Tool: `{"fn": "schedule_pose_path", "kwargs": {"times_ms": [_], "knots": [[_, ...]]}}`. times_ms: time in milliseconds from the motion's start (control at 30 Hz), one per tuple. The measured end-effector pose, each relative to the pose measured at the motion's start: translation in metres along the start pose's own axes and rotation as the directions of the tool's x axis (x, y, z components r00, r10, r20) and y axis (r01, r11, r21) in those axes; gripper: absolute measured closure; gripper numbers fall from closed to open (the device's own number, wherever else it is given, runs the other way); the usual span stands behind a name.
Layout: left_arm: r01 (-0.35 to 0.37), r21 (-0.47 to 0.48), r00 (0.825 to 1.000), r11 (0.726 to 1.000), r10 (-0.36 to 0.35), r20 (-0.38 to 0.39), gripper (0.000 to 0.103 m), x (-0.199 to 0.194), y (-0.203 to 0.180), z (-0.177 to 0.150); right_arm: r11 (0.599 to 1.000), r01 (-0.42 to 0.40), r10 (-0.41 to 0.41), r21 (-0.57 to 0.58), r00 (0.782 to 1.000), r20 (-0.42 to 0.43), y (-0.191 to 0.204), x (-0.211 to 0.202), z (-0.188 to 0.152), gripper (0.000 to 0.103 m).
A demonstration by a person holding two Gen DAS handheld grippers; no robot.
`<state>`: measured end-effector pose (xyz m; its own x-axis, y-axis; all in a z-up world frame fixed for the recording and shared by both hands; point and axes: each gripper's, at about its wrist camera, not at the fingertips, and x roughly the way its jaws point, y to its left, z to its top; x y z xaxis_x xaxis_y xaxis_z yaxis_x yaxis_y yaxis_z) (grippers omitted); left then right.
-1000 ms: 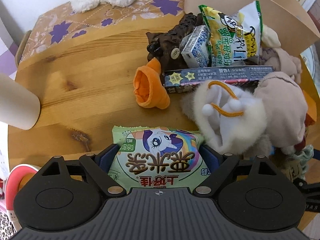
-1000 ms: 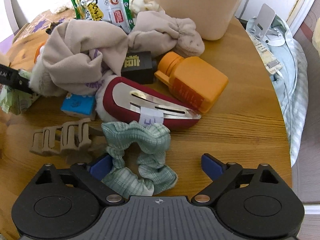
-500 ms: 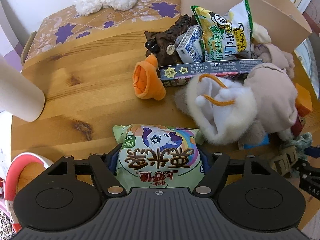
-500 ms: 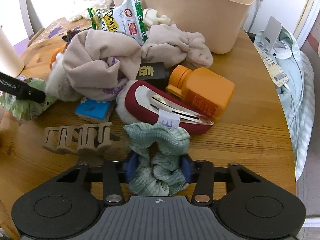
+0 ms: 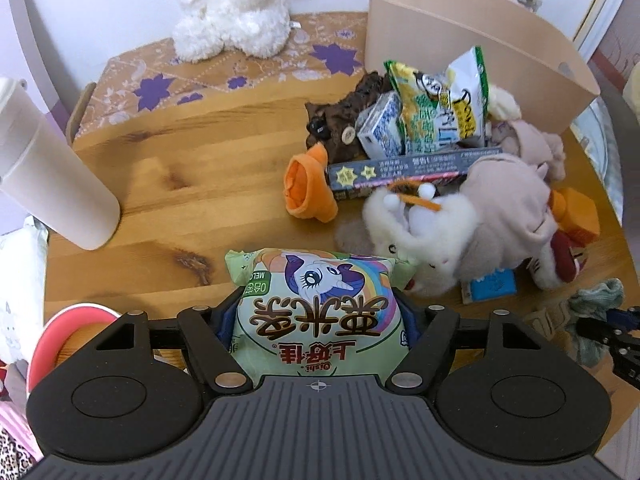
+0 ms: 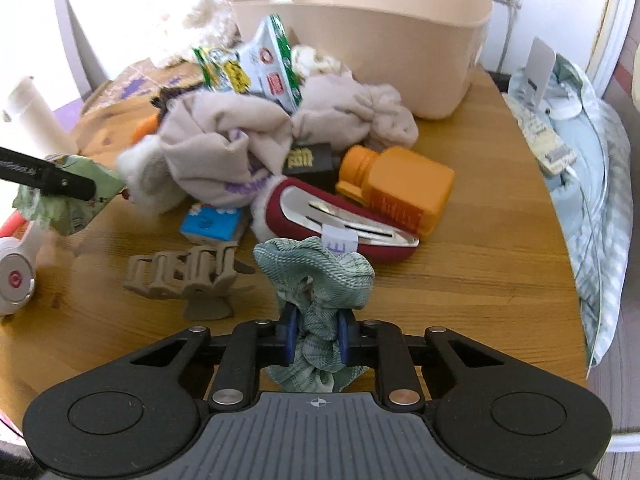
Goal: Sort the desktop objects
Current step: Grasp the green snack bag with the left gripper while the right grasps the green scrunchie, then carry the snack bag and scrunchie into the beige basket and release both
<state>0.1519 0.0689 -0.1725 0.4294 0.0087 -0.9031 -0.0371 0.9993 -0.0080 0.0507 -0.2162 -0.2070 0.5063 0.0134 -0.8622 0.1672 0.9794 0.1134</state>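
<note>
My left gripper (image 5: 318, 322) is shut on a green snack bag (image 5: 320, 312) with a cartoon pony, held above the wooden table (image 5: 180, 184). My right gripper (image 6: 316, 338) is shut on a green scrunchie (image 6: 316, 276) and holds it raised off the table. The snack bag also shows at the left of the right wrist view (image 6: 76, 196). A pile of snacks, boxes and plush cloth (image 5: 460, 184) lies on the table in front of a beige bin (image 6: 380, 40).
A tan hair claw (image 6: 188, 276), a blue box (image 6: 210, 226), a red hair clip (image 6: 340, 220) and an orange bottle (image 6: 400, 188) lie near the right gripper. A white cup (image 5: 48, 176) stands left. White headphones (image 6: 16, 280) lie far left.
Both grippers closed on their objects: the left on the snack bag, the right on the scrunchie. Both have since lifted them up and back from the table.
</note>
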Motion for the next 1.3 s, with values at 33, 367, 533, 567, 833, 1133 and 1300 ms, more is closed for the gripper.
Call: {"fn": "schedule_pose_path", "kwargs": {"times_ms": [33,367,533,567,833,1133,1300], "knots": [[0.001,0.004,1.0,1.0,-0.001,0.007,0.03,-0.003,0.0,0.001,1.0,-0.006,0.006,-0.003,1.0,0.007,0.0,-0.005,0.0,0.085],[0.048,0.026,0.993,0.998,-0.051,0.108,0.03,-0.039,-0.004,0.021,1.0,-0.016,0.015,0.01,0.995,0.097,-0.009,-0.041,0.016,0.085],[0.07,0.059,0.985,0.996,-0.079,0.156,0.03,-0.054,-0.012,0.037,1.0,-0.007,0.006,0.004,0.989,0.148,-0.017,-0.052,0.031,0.085],[0.072,0.065,0.983,0.995,-0.082,0.167,0.03,-0.057,-0.013,0.042,1.0,-0.003,0.003,0.0,0.987,0.16,-0.019,-0.054,0.035,0.085],[0.08,0.115,0.963,0.99,-0.106,0.248,0.03,-0.072,-0.029,0.086,0.998,0.038,-0.026,-0.04,0.966,0.257,-0.039,-0.071,0.082,0.085],[0.091,0.174,0.938,0.981,-0.143,0.316,0.03,-0.072,-0.064,0.145,0.992,0.084,-0.044,-0.092,0.928,0.371,-0.052,-0.083,0.154,0.085],[0.089,0.198,0.929,0.976,-0.153,0.337,0.03,-0.063,-0.087,0.177,0.987,0.098,-0.038,-0.126,0.912,0.408,-0.058,-0.082,0.191,0.084]]}}
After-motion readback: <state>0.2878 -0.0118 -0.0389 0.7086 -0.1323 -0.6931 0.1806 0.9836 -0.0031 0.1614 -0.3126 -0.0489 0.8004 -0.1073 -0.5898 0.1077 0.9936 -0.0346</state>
